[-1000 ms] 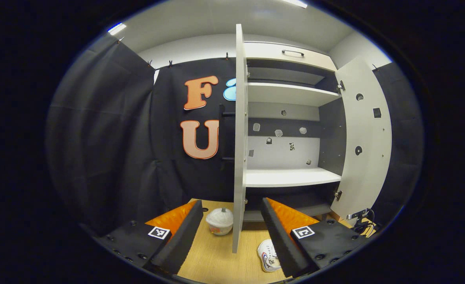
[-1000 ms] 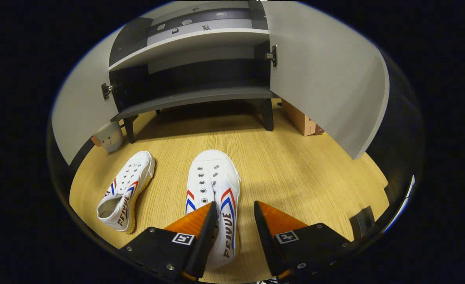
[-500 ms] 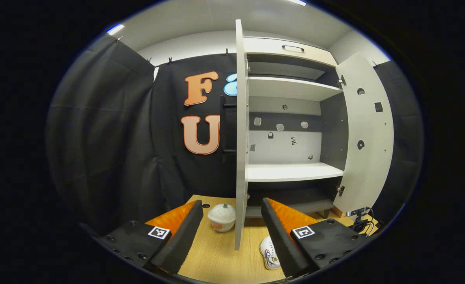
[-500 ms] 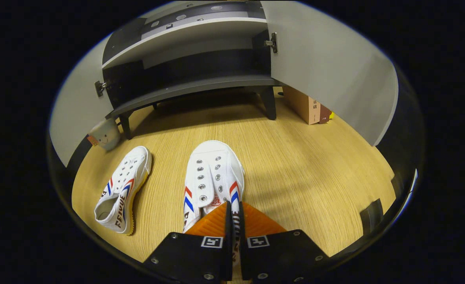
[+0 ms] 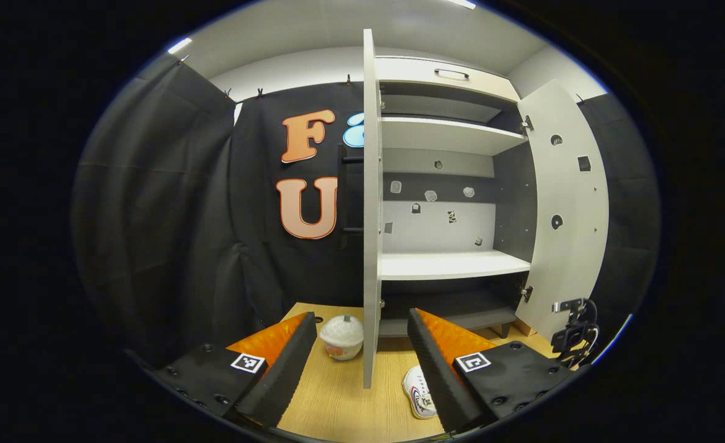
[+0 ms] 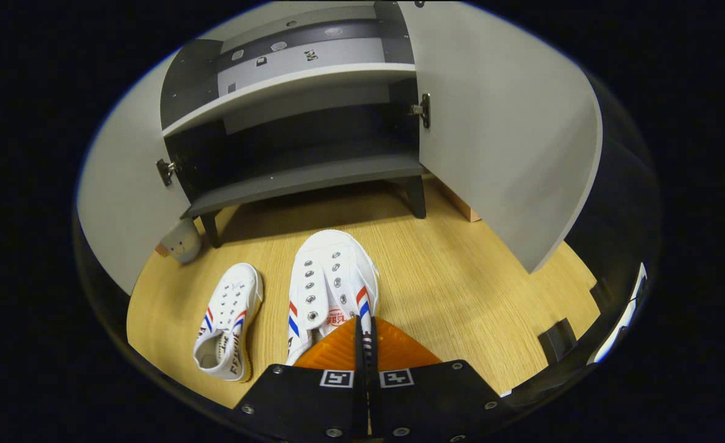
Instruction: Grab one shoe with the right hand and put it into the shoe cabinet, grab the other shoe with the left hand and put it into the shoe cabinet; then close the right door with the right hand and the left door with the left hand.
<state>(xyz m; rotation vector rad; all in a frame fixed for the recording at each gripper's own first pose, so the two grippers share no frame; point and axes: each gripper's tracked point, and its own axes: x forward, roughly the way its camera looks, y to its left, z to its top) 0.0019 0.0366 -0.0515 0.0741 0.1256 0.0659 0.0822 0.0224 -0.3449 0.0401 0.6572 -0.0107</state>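
In the right gripper view my right gripper (image 6: 365,329) is shut on the side wall of a white shoe (image 6: 331,280) with red and blue stripes, toe toward the shoe cabinet (image 6: 304,178). The other white shoe (image 6: 227,320) lies on the wooden floor to its left. Both cabinet doors stand open: the left door (image 6: 122,203) and the right door (image 6: 497,135). In the left gripper view my left gripper (image 5: 356,347) is open and empty, held high before the left door's edge (image 5: 371,209). A shoe (image 5: 417,400) shows by its right finger.
A small white round pot (image 5: 342,337) sits on the floor behind the left door. A brown box (image 6: 460,206) stands behind the right door. A clamp with cables (image 5: 574,323) is at the right. Black cloth walls surround the wooden floor (image 6: 460,289).
My right gripper went from open around the shoe to shut on its side. The held shoe now sits nearer the cabinet in the right gripper view. My left gripper barely shifted.
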